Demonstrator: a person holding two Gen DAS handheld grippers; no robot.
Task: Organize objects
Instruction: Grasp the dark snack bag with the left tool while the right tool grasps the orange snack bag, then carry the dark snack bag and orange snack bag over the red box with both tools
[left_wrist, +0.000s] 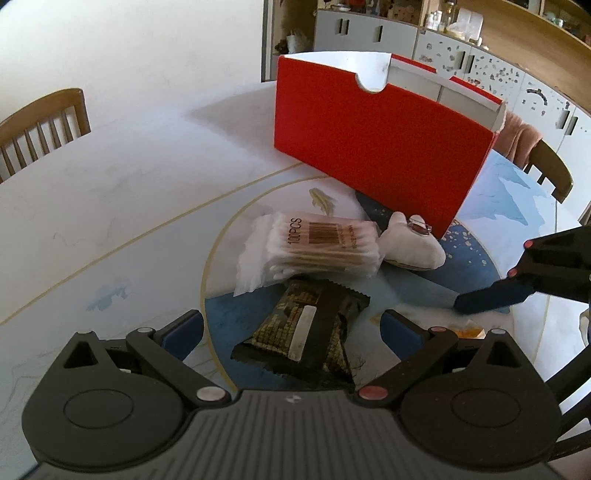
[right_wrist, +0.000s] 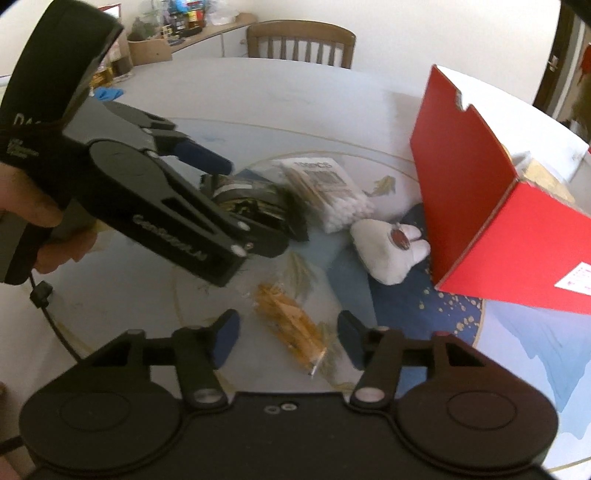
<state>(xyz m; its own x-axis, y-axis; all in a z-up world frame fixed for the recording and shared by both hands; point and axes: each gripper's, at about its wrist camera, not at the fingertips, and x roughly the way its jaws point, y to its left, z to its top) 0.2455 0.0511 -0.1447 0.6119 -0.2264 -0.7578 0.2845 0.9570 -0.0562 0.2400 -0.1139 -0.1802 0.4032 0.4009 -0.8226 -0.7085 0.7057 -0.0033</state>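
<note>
Left gripper (left_wrist: 291, 325): fingers spread wide, the dark snack packet (left_wrist: 310, 332) between them on the tabletop (left_wrist: 110, 206), no pad touching it. Right gripper (right_wrist: 288, 339): fingers apart at a middling gap, straddling the clear packet of orange pieces (right_wrist: 291, 328), not visibly pinching it.

Risks: both packets lie flat and slick; closing fingers may scrape film and slide off. The cotton-swab pack (left_wrist: 317, 243), just beyond the left fingers, overlaps the dark packet and could drag. The 2 grippers work close together. Red box (left_wrist: 380, 147) stands beyond, opening up.
</note>
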